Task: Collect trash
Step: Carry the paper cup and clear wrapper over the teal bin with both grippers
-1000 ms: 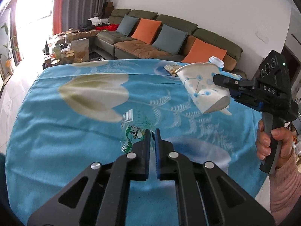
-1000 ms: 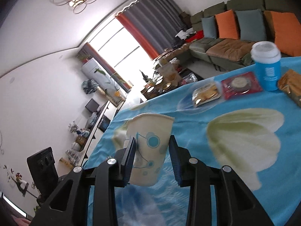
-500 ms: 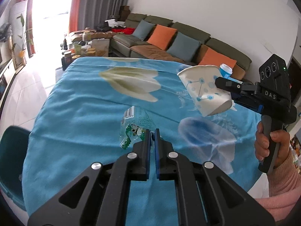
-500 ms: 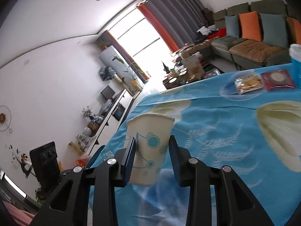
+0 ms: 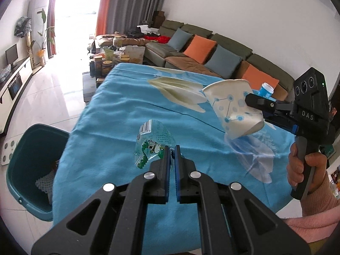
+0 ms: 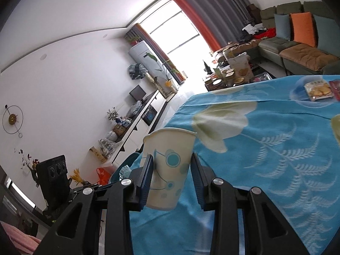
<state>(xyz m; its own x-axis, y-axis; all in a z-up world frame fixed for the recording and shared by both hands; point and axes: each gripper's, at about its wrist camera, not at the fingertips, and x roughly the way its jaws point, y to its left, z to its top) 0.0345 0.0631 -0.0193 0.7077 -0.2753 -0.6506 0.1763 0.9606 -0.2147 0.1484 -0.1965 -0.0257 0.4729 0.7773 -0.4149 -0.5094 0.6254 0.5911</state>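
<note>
Clearly both tools are loaded, so this looks like the carry toward the bin. The left gripper point(image 5: 172, 148) has its 2 fingers pinched together on the corner of a clear snack wrapper point(image 5: 152, 142), which hangs crumpled in the air above the blue tablecloth point(image 5: 110, 114); a corner pinch suits such a thin, limp film. The right gripper point(image 6: 171, 170) is clamped across the lower body of a paper cup point(image 6: 169, 167), its pads pressing the 2 sides so the wall dents slightly. In the left wrist view the cup point(image 5: 232, 106) tilts mouth-up above the table. A teal bin point(image 5: 27, 163) stands on the floor just beside the table's edge, with some waste already inside. Releasing over that opening seems next; the light wrapper may cling or drift. Snack packets point(image 6: 318, 90) lie at the table's far end.
</note>
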